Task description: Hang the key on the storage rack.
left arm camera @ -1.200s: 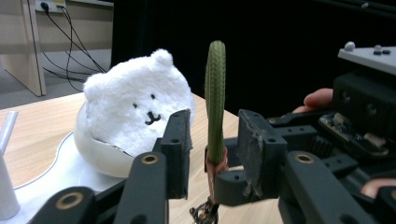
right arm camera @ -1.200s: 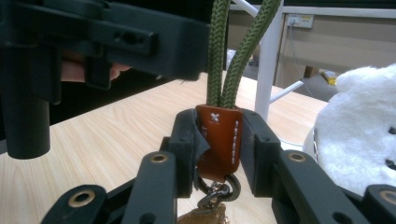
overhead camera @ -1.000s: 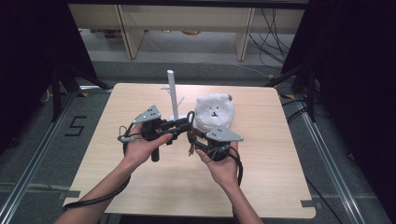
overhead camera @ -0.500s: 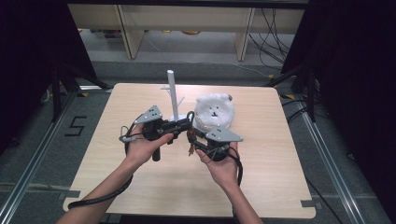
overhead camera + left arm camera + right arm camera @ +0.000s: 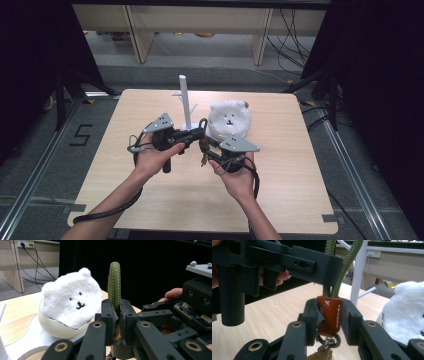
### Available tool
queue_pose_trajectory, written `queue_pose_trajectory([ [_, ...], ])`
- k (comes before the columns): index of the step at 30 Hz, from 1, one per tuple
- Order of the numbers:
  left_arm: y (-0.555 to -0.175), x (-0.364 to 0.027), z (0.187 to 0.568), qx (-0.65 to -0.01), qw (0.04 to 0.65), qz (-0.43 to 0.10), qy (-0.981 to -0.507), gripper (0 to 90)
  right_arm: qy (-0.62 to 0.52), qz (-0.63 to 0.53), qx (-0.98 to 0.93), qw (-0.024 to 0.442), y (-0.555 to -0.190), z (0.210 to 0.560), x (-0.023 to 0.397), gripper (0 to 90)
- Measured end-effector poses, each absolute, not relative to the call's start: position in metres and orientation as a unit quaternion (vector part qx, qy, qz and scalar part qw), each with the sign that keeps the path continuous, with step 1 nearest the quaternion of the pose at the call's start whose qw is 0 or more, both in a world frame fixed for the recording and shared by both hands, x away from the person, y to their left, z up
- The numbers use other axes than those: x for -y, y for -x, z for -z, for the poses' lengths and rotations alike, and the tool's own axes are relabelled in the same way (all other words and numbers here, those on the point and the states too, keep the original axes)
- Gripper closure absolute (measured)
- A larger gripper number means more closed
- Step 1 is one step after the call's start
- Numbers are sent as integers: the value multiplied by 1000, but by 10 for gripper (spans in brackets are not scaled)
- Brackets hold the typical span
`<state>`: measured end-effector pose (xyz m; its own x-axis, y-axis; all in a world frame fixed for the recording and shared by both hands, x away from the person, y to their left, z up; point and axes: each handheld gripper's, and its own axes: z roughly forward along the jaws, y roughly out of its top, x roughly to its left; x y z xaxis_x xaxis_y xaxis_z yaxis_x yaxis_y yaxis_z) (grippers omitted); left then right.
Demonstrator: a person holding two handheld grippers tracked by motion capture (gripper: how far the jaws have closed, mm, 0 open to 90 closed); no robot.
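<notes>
Above the middle of the light wooden desk [image 5: 280, 200], the left gripper [image 5: 117, 315] had just been closing its jaws and pinched the olive-green braided cord loop [image 5: 114, 282]. The right gripper [image 5: 329, 315] pinched the loop's brown leather tab [image 5: 329, 315], from which a dark metal ring [image 5: 327, 341] hung. A fluffy white bear-faced plush [image 5: 229, 119] and a white peg stand [image 5: 183, 100] stood just beyond, toward the desk's far edge

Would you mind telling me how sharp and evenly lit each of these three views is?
High view: the table is evenly lit, its surroundings fall into black. Left gripper view: the green cord loop and plush bear are sharp against a black backdrop. Right gripper view: the brown leather tab is crisp; the white stand behind is softer.
</notes>
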<state>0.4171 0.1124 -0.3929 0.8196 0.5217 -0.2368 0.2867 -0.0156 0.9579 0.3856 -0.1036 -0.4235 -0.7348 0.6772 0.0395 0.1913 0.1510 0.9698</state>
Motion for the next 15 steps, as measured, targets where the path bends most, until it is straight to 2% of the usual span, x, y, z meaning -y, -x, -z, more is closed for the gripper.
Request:
queue_pose_trajectory([
  [3, -417, -113, 390, -282, 639, -103, -708, 832, -294, -580, -730, 212, -386, 422, 103, 667],
  [5, -417, -115, 389, -281, 637, -112, -709, 833, -298, -574, -731, 219, -385, 422, 103, 621],
  [7, -418, -117, 388, -279, 638, -120, -707, 832, -282, -574, -733, 231, -388, 422, 105, 616],
  [9, -419, -119, 388, -278, 634, -132, -709, 832, -299, -575, -730, 216, -385, 423, 106, 606],
  [15, -421, -132, 386, -291, 624, -165, -706, 832, -306, -561, -735, 229, -381, 423, 121, 594],
])
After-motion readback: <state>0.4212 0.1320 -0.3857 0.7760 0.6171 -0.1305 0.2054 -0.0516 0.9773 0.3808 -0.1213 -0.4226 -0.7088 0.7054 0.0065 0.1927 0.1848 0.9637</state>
